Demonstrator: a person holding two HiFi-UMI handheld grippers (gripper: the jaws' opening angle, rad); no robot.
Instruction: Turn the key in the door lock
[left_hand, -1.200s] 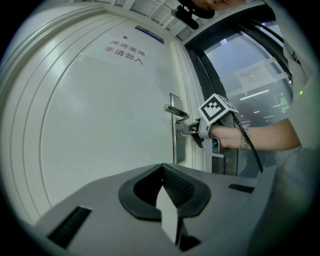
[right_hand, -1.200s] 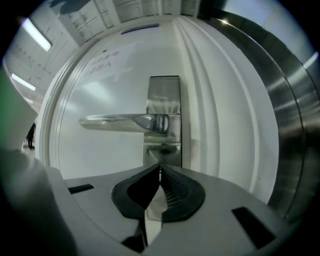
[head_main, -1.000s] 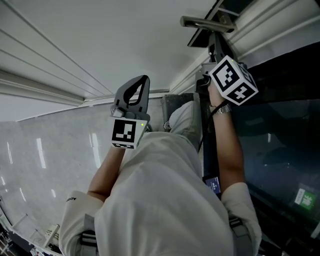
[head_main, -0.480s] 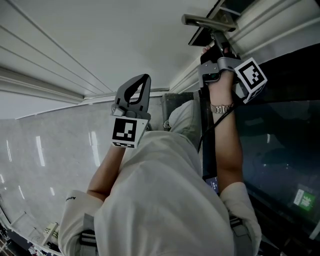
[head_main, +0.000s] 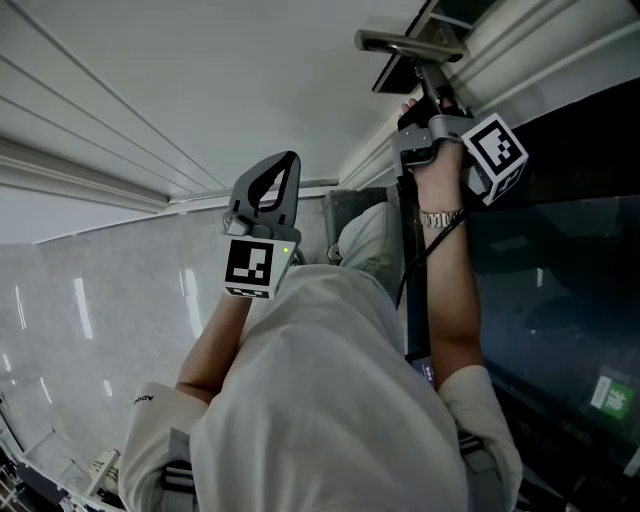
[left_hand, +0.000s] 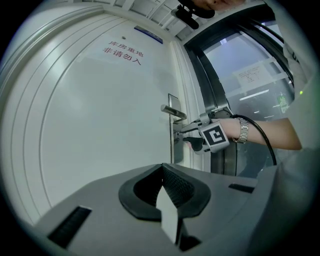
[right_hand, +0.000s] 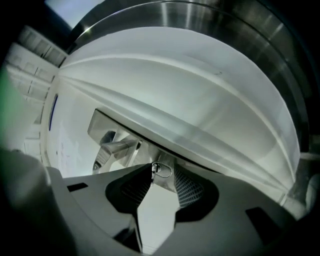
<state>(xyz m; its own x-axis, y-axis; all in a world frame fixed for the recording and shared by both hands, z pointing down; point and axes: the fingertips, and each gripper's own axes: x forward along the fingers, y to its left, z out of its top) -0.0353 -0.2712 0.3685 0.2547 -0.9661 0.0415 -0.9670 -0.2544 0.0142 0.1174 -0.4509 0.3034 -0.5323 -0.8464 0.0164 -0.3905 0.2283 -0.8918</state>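
Door (left_hand: 100, 125) sign (left_hand: 122, 50): "库房重地 非请勿入".
Right gripper (right_hand: 163, 172) jaws, just opening, stand apart with the key (right_hand: 159, 169) between their tips; left gripper (left_hand: 161, 169) closed, empty.

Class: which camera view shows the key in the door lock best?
The right gripper view: the key sits close up between the right claw's jaws, which have just been opening. In the left gripper view that claw hides it; the head view shows only the claw at the door.
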